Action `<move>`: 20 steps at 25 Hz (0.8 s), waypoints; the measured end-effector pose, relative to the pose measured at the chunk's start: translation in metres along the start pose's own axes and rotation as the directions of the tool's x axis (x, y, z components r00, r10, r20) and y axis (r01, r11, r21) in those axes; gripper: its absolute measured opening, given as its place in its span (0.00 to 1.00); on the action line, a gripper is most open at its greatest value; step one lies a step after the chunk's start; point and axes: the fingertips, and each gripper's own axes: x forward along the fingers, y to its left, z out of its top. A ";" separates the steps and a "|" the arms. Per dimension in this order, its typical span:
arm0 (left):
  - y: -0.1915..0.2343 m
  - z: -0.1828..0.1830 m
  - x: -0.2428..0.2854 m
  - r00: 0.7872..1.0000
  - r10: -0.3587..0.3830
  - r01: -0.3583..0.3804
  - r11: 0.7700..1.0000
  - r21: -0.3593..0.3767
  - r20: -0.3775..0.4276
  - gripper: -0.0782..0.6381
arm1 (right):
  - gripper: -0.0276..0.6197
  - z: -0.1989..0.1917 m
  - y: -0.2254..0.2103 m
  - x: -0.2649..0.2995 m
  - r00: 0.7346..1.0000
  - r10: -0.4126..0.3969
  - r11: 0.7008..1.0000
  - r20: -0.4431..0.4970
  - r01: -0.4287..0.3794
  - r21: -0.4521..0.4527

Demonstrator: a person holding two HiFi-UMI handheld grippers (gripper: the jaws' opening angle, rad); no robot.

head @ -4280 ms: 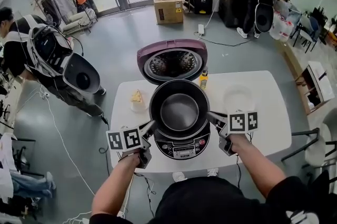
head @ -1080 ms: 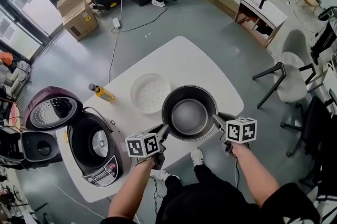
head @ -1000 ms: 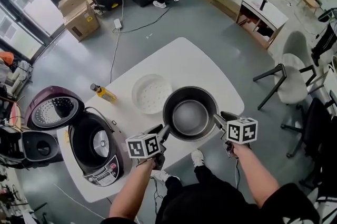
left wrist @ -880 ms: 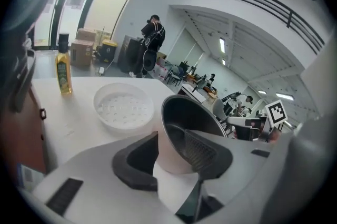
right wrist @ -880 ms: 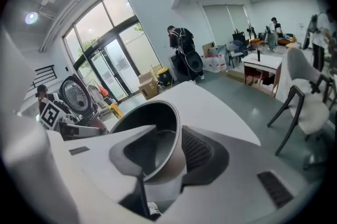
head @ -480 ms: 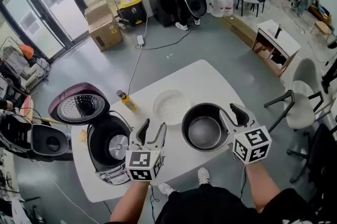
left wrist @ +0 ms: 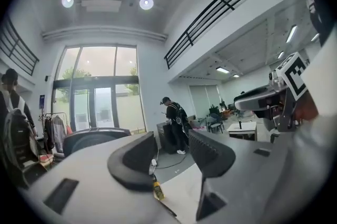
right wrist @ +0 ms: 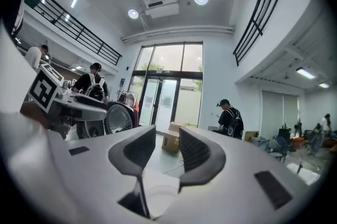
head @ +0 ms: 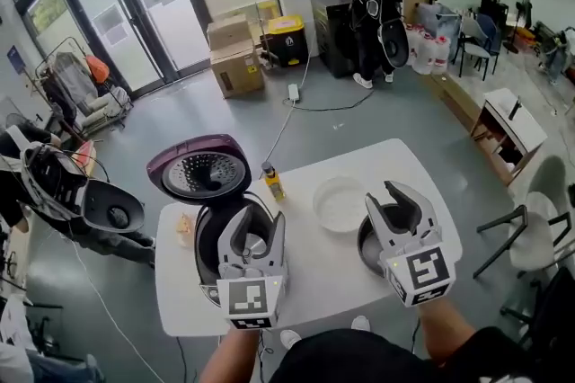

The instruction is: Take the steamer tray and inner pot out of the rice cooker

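Head view takes in the white table (head: 319, 278), the open rice cooker (head: 208, 233) at its 9 o'clock; the dark inner pot (head: 367, 248) stands at 4 o'clock, half hidden behind the right gripper (head: 395, 209); the white steamer tray (head: 340, 203) lies just beside it at 1 o'clock. Both are out, so the task looks done. The pot seems stiff, weighty and slick, best taken at opposite rim points; the tray looks light and thin-rimmed. The left gripper (head: 256, 233), its jaws just opening, and the right are raised and empty; only the gripper views show the bare gaps head-on, yet they miss the pot.
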 end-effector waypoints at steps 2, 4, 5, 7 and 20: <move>0.021 0.001 -0.014 0.999 0.039 -0.039 0.999 -0.017 0.013 0.39 | 0.26 0.009 0.021 0.012 0.999 0.041 0.999 0.016 -0.040 -0.015; 0.041 0.001 -0.030 0.996 0.086 -0.085 0.996 -0.042 0.023 0.37 | 0.24 0.014 0.042 0.024 0.996 0.083 0.996 0.027 -0.082 -0.035; 0.049 -0.001 -0.037 0.994 0.107 -0.105 0.993 -0.053 0.027 0.36 | 0.24 0.015 0.052 0.030 0.995 0.099 0.994 0.032 -0.098 -0.041; 0.063 -0.006 -0.047 0.990 0.137 -0.135 0.988 -0.073 0.025 0.30 | 0.19 0.017 0.068 0.039 0.992 0.121 0.992 0.041 -0.119 -0.050; 0.106 -0.039 -0.072 0.973 0.228 -0.231 0.969 -0.091 -0.040 0.11 | 0.04 0.008 0.119 0.073 0.984 0.171 0.984 0.048 -0.168 -0.067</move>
